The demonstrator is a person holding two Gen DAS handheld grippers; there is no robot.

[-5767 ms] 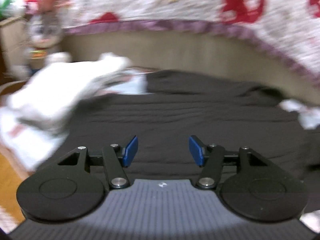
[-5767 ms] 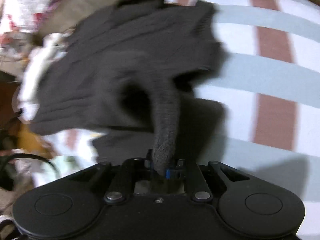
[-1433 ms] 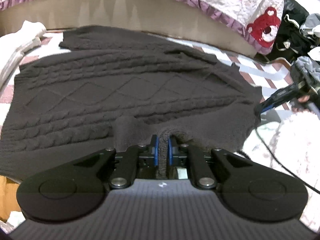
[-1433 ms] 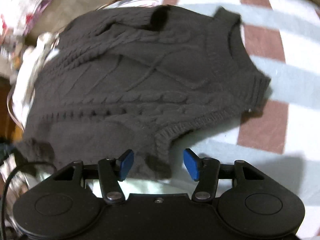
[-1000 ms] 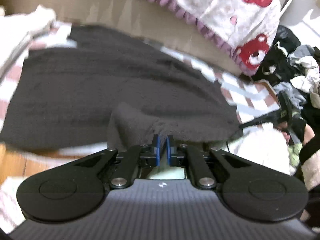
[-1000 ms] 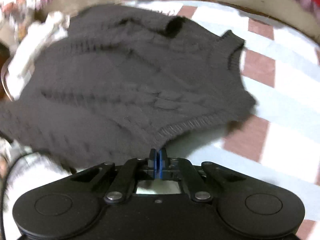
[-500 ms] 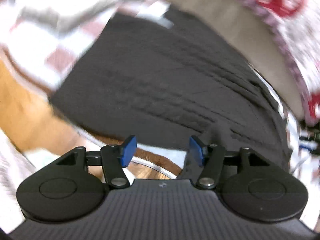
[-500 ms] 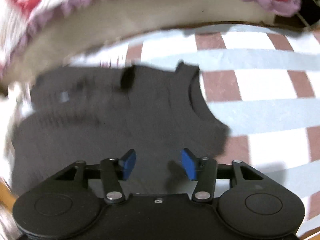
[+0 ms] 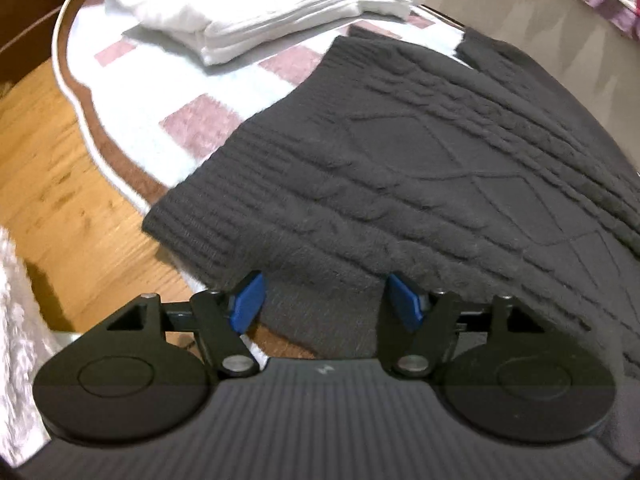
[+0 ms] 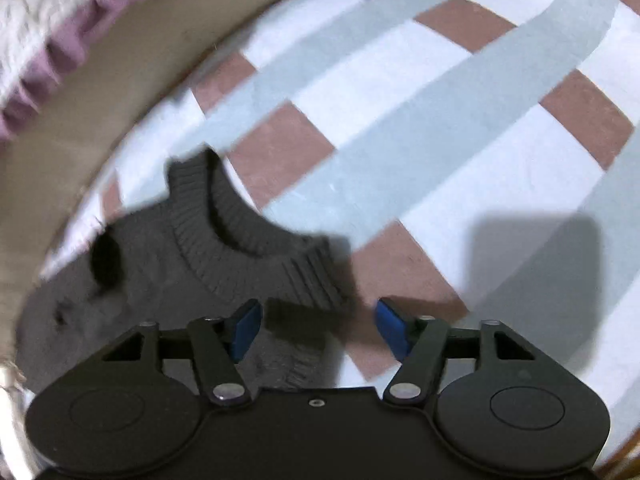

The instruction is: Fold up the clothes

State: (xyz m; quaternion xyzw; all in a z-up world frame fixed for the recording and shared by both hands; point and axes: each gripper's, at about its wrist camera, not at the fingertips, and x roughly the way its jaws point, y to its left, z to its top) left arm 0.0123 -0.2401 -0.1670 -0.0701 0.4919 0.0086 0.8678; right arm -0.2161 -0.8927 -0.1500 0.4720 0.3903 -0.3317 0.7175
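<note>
Left wrist view: dark grey cable-knit sleeveless sweater [image 9: 420, 168], spread flat on checked white, pink and pale blue mat [image 9: 188, 120], hem corner overhanging wooden floor [image 9: 52, 184]; folded white garments [image 9: 272, 4] beyond. Left hand-held gripper [image 9: 326, 300], jaws just opened, apart over hem edge, nothing clamped. Right hand-held gripper [image 10: 316, 330], likewise just opened, apart beside ribbed neckline [image 10: 224, 236]. Step judged: re-grasping between folds. Next move needs both to pinch edge cleanly, one layer set.
</note>
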